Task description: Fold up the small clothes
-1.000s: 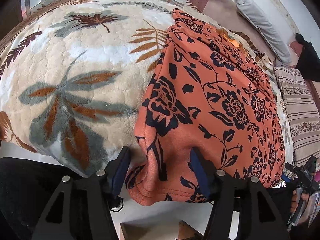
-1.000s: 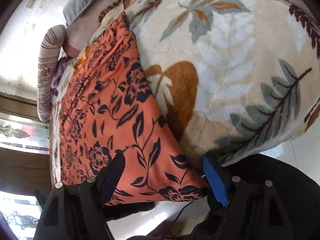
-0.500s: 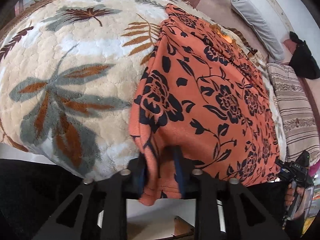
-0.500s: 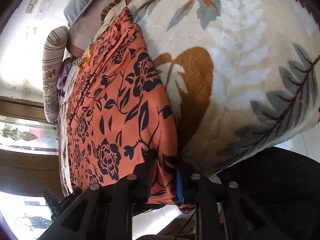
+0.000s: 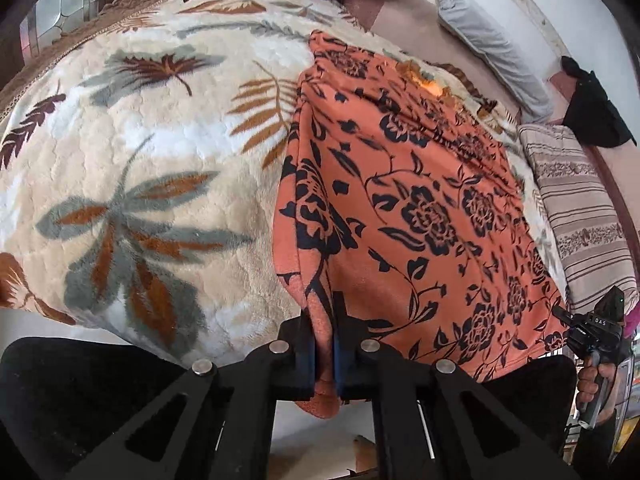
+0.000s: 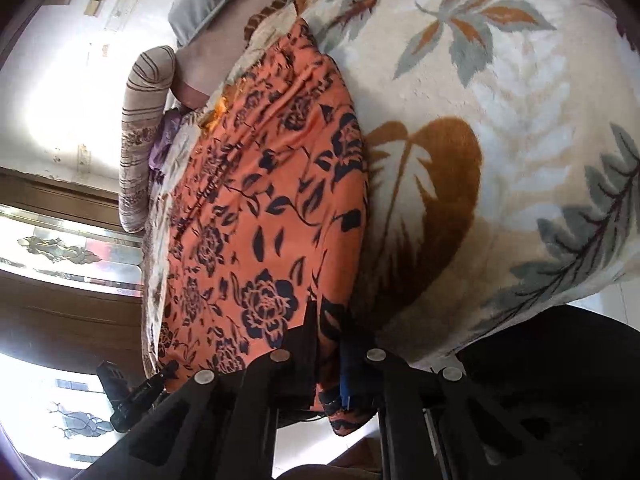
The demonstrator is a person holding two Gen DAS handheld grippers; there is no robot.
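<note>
An orange garment [image 5: 420, 200] with a black flower print lies flat on a bed, reaching from its near edge toward the pillows. My left gripper [image 5: 324, 332] is shut on the garment's near left corner, and cloth hangs below the jaws. My right gripper [image 6: 328, 344] is shut on the garment's [image 6: 260, 220] near right corner. The right gripper also shows in the left wrist view [image 5: 592, 328] at the garment's other corner, and the left gripper shows in the right wrist view [image 6: 132, 392].
The bed carries a cream blanket [image 5: 152, 168] with grey and brown leaves. Striped pillows [image 5: 580, 208] and a grey pillow [image 5: 492, 44] lie at the far side. A dark bag [image 5: 596, 108] sits at the far right. Pale floor shows below the bed edge.
Both grippers went from open around the garment's near corners to shut on them. The hem is now pinched and bunched at each corner.
</note>
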